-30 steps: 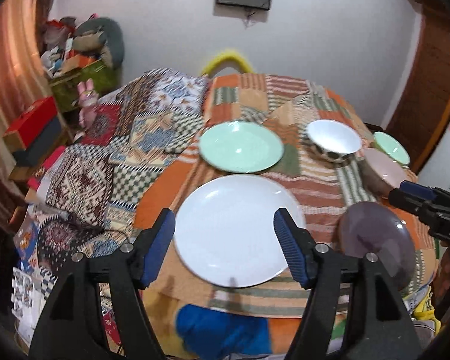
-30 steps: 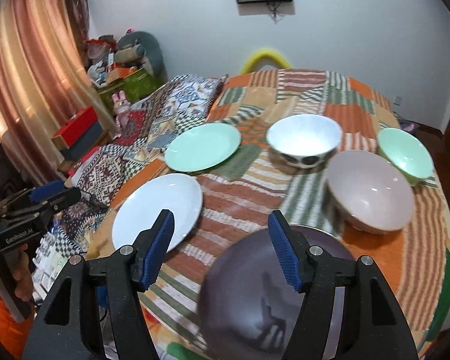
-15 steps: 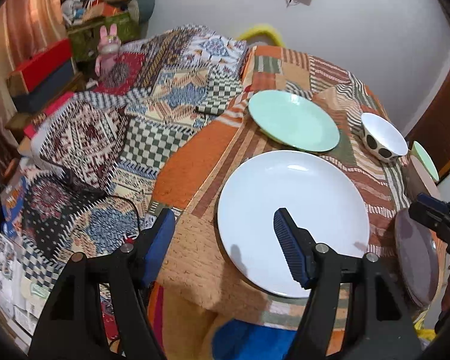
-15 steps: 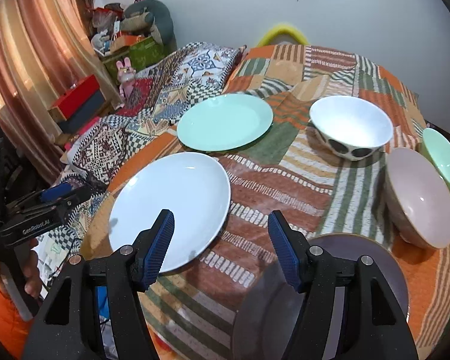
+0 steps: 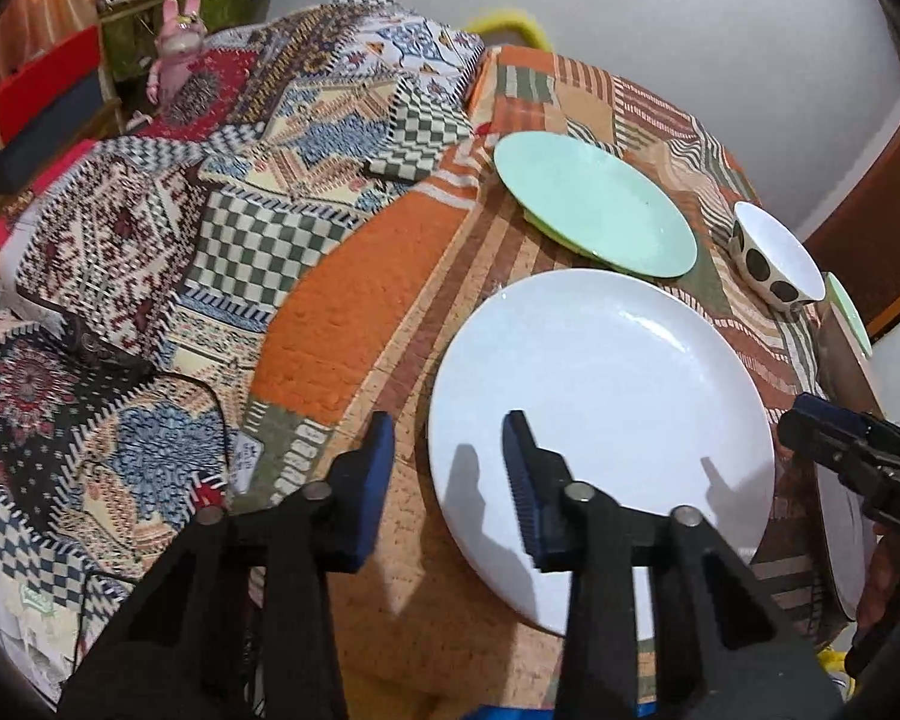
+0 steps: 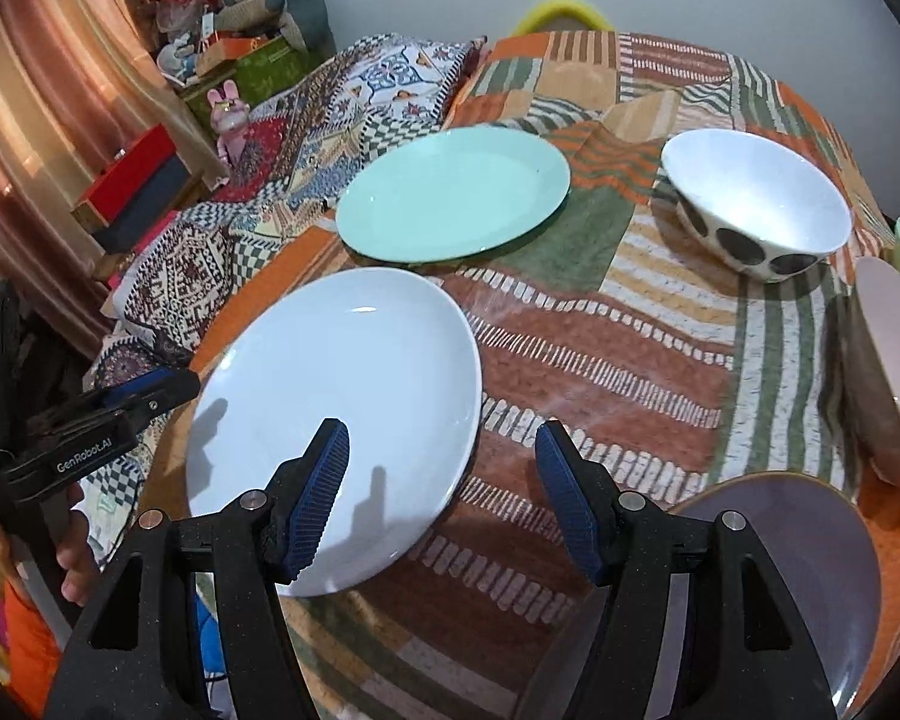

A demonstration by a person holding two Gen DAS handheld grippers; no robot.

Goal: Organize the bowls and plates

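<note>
The left gripper [image 5: 447, 468] has swung down and leftward over the last second, and its spread jaws now straddle the near-left rim of the large round white plate [image 5: 600, 414]: one blue pad sits over the plate, the other outside it over the patchwork tablecloth [image 5: 342, 312]. The jaws also look narrower than a second ago, yet nothing is pinched. I judge this to be the set-up for lifting that plate first.

The right gripper [image 6: 441, 486] has drifted the same way; its jaws are spread and empty, the left pad above the white plate's near-right edge, the right pad over bare cloth.

Just beyond lies the round mint-green plate [image 6: 450, 192]. To the right of the jaws, the white bowl with dark spots [image 6: 756, 198], the pale pink bowl [image 6: 894, 354] and the greyish-purple plate [image 6: 774, 570] all show empty interiors.
</note>
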